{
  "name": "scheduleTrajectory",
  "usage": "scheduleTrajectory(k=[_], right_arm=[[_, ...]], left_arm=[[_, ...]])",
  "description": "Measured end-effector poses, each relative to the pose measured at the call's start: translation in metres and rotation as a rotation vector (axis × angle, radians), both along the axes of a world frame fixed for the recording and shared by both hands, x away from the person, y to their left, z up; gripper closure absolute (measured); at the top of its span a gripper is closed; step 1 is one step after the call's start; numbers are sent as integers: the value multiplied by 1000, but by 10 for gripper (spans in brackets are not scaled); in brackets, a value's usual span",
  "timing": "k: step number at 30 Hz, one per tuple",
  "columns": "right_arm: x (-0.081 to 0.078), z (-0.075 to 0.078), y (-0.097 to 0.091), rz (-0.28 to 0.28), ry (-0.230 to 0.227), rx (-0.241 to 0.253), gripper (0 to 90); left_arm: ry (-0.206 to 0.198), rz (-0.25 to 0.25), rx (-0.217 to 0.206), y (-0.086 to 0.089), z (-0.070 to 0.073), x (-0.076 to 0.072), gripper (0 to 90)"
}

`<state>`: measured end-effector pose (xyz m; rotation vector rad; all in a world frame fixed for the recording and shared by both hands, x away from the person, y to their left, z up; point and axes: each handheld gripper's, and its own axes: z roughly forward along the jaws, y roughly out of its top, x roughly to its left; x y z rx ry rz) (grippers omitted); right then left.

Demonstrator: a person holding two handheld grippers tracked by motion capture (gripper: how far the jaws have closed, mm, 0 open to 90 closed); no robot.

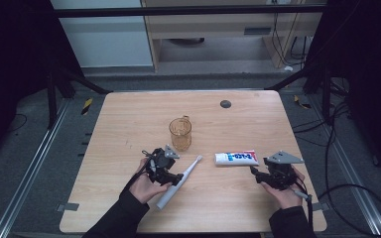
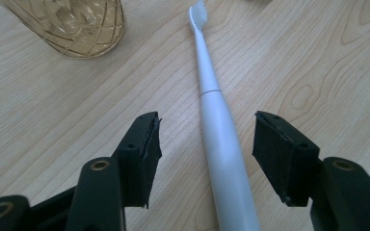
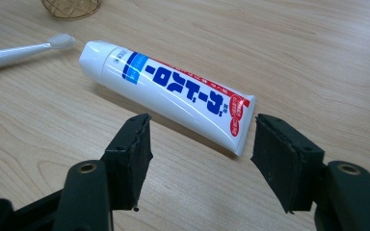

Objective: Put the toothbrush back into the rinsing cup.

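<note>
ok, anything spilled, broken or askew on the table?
Nothing stands out. The cup stands upright, with no spill visible. The toothbrush lies flat between the open left tongs, untouched. The toothpaste lies flat, cap on, just ahead of the open right tongs.

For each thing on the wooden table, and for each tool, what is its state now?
White electric toothbrush: lying flat, between the open jaws of the left tool, not gripped.
White toothpaste tube with blue and red print: lying flat, cap on, just ahead of the open right tool, untouched.
Amber ribbed glass cup: upright, looks empty.
Left tool: open.
Right tool: open.
</note>
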<state>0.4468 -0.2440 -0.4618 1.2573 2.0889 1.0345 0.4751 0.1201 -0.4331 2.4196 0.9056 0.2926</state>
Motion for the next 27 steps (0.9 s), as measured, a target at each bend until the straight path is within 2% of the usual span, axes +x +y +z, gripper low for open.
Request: scheduleTrajectory(k=[3, 7, 16, 27], right_arm=[[0, -1, 0, 1, 3, 0, 387], [0, 0, 1, 4, 3, 2, 388], [1, -1, 1, 11, 7, -4, 390], [1, -2, 1, 10, 10, -3, 391]], left_arm=[[14, -12, 30, -6, -1, 2, 400], [25, -6, 47, -11, -4, 6, 398], [49, 14, 57, -17, -10, 9, 399], [83, 11, 66, -22, -19, 11, 418]])
